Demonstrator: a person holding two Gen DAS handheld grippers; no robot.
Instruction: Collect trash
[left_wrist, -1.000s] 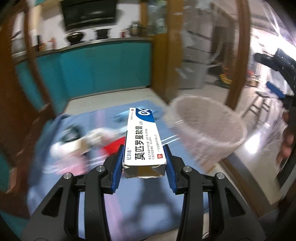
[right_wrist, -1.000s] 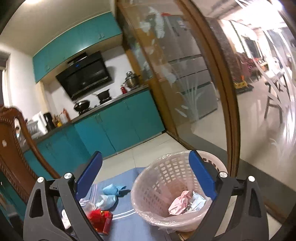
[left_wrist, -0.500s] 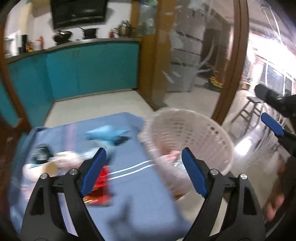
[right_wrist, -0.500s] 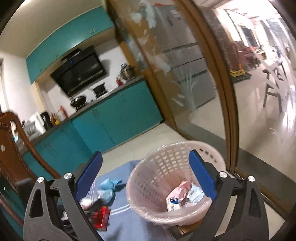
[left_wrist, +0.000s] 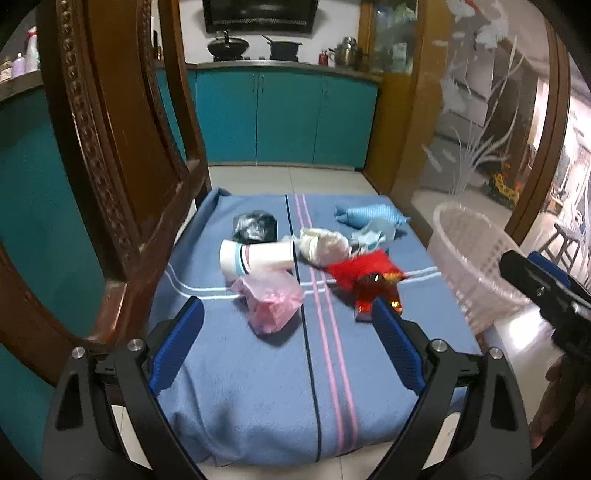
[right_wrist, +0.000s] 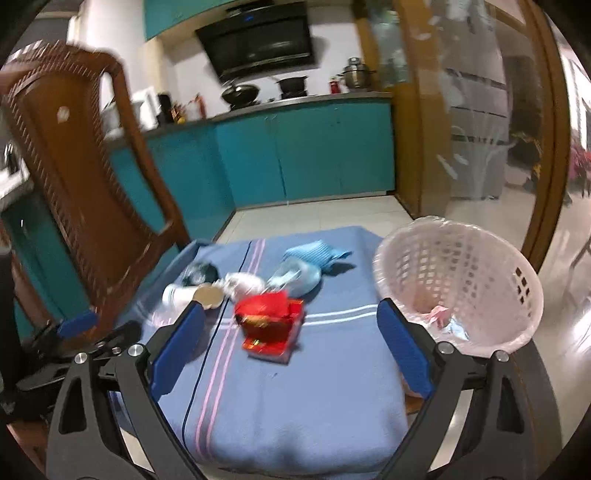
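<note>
In the left wrist view the left gripper (left_wrist: 288, 339) hangs empty over the near half of the blue striped cloth-covered bench (left_wrist: 258, 387), its jaws opening wide with nothing between them, probably lining up for the next piece of trash: a crumpled pink plastic bag (left_wrist: 273, 302) lies nearest, with a white paper cup on its side (left_wrist: 255, 258) behind and a red foil packet (left_wrist: 373, 288) to the right. The pale pink plastic lattice basket (left_wrist: 476, 266) waits at the bench's right edge. In the right wrist view the right gripper (right_wrist: 291, 347) is also spread wide and empty, aimed at the red packet; the basket already holds some wrappers. A carved wooden chair (right_wrist: 74, 177) stands left, teal kitchen cabinets (right_wrist: 303, 155) far behind.
</note>
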